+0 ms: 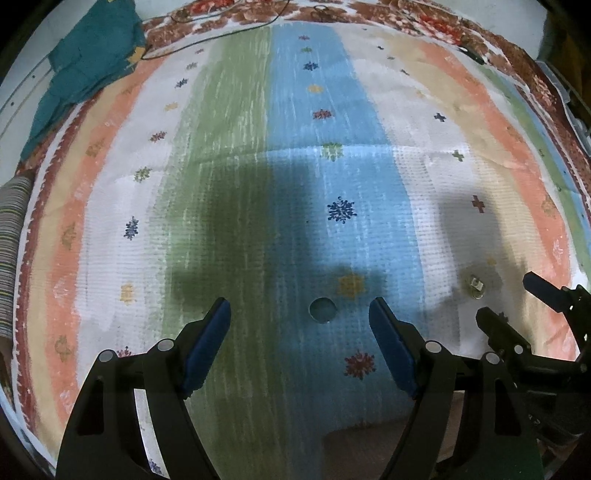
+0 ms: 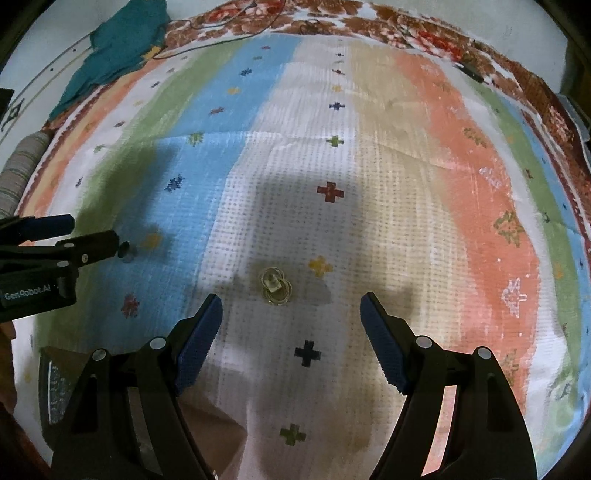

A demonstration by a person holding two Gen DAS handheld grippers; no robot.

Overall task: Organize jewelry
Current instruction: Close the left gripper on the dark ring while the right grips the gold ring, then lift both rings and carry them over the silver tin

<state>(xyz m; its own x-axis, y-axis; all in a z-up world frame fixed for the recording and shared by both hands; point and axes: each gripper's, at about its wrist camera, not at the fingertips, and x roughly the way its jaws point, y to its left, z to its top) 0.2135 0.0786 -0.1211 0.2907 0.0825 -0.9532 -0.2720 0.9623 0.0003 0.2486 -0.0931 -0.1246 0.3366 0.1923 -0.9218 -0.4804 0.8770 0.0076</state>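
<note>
1. While both tools hover over the striped bedspread, the left gripper has its blue-padded fingers spread wide with nothing between them.
2. Just ahead of that gap, on the blue stripe near the front edge of the bedspread, lies a small round ring-like object; the view is too dim to say for sure what it is.
3. From the right wrist view, the right gripper is likewise released, jaws wide apart and empty.
4. A small heap of gold-coloured rings rests on the white stripe, just beyond the gap between the right fingertips and touching neither pad.
5. The same gold heap shows in the left wrist view on the white stripe, beside the right gripper's dark fingertips.
6. A teal cloth lies crumpled at the far left corner of the bedspread.
7. A thin dark cable runs along the far edge over the floral border.
8. A striped roll of fabric sits at the left edge.
</note>
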